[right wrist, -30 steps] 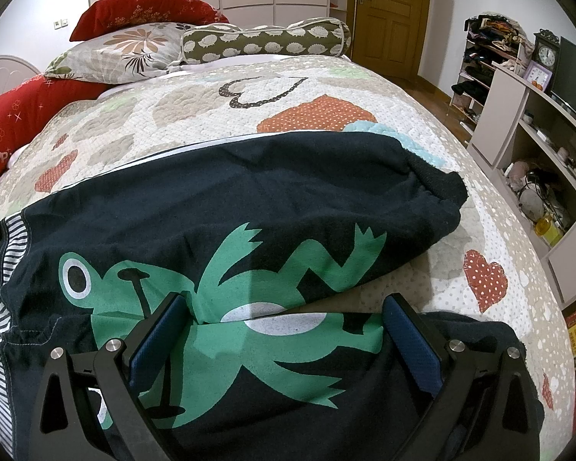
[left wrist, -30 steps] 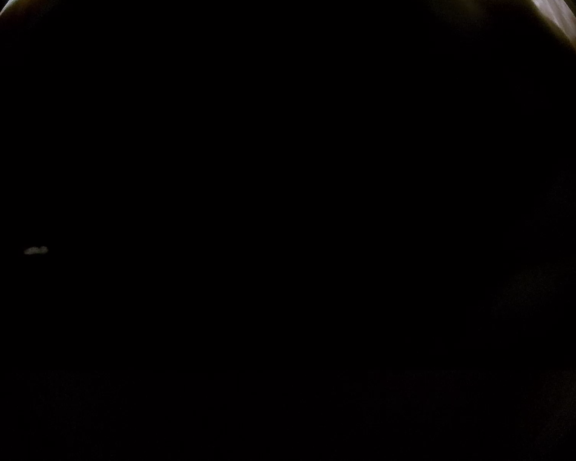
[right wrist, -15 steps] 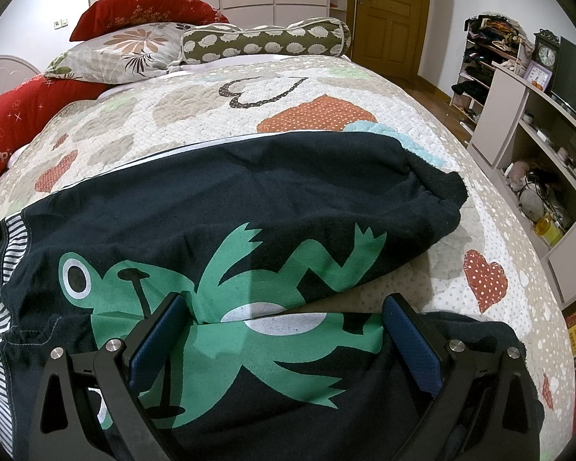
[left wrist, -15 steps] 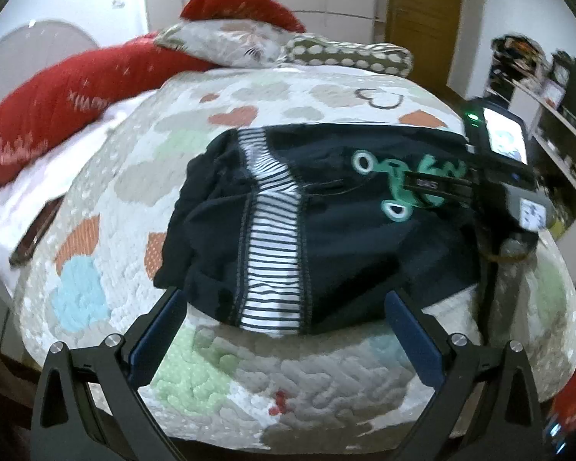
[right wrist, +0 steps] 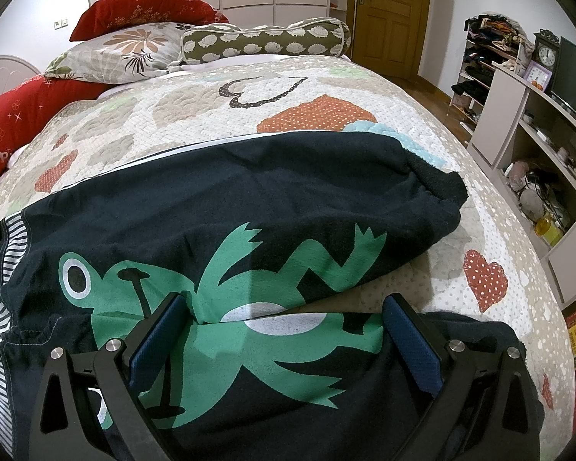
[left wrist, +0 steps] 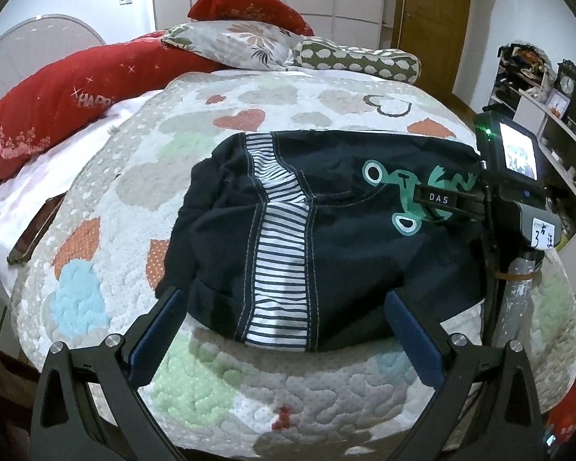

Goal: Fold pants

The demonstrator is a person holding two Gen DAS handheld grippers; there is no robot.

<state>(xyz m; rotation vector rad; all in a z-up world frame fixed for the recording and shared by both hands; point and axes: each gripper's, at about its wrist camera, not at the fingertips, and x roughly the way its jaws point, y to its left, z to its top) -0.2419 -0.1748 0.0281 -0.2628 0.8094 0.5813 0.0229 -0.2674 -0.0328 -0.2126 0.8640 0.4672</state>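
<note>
Both the left gripper (left wrist: 284, 307) and the right gripper (right wrist: 284, 311) gape wide (gripping nothing), dark pants (left wrist: 364, 246) at twelve o'clock.

Left claw (left wrist: 286, 311): jaws spread wide, blue pads (left wrist: 158, 328) facing inward, nothing between them. Right claw (right wrist: 284, 317): jaws likewise spread wide, holding nothing; seen from the left wrist view, its body (left wrist: 518, 192) stands upright at the right side.
</note>
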